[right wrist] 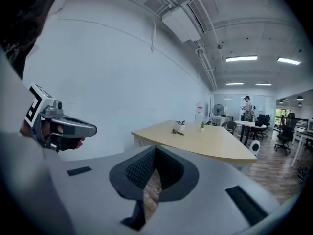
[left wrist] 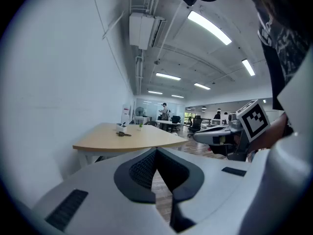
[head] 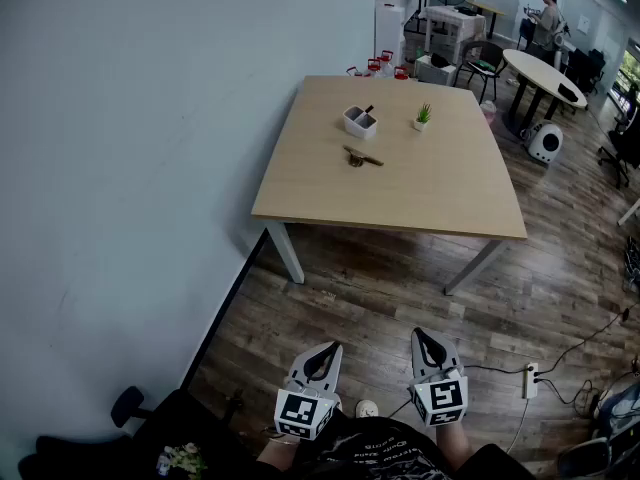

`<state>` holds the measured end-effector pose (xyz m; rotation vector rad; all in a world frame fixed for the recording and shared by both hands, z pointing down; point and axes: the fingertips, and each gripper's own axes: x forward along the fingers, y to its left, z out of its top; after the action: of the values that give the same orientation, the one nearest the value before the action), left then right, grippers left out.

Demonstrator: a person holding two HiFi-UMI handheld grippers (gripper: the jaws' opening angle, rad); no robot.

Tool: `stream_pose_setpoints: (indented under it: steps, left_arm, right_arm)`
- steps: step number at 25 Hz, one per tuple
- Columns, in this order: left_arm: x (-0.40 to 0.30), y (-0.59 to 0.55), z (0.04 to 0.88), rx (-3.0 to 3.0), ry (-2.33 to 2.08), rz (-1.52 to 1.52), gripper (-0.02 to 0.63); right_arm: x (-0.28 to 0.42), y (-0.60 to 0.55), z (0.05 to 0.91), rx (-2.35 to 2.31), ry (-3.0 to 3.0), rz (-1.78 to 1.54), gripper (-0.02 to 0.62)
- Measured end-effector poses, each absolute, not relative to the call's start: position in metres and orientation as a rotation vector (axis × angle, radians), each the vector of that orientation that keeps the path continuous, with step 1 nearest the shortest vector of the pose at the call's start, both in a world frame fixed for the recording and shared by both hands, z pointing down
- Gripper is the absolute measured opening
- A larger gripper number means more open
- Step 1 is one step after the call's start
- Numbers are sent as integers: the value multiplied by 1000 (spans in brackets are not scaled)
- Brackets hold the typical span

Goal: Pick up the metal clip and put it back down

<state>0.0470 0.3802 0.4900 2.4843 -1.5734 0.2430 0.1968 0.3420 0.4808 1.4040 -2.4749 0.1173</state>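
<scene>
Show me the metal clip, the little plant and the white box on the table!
metal clip (head: 361,157): head view, on its dark middle.
little plant (head: 423,114): head view, on its green leaves.
white box (head: 357,123): head view, on its front wall.

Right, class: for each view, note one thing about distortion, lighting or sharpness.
Head view: even, dim light, the table sharp, the metal clip small. Left gripper view: fisheye with dark round corners, ceiling strip lights glaring. Right gripper view: same fisheye bend, the shut right tool looming large.
</scene>
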Motion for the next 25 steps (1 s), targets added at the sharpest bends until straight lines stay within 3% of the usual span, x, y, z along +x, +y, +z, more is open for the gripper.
stream_pose_setpoints:
  steps: [14,15,16,18,19,21,25]
  left_arm:
    - [36,382,483,2470,-1614,185,8]
    - [34,383,483,2457,-1625,170,11]
    - [32,383,482,2447,-1631,155,16]
    - [30,383,480,2444,-1614,129,157]
    - [29,385,478,2448,-1598,122,199]
    - [26,388,477,2459,-1570,129,251]
    - [26,384,474,2512,-1500,173,265]
  right_arm:
    - [193,347,476,1451,-2498,150,14]
    - [191,346,476,1447,-2505,156,36]
    - [189,346,476,1432,-2513,161,113]
    - [183,347,474,1399,-2532,172,247]
    - [180,349,473,1387,-2539,179,283]
    - [175,352,471,1363,-2543,186,307]
    - [162,348,466,1326,-2534,172,314]
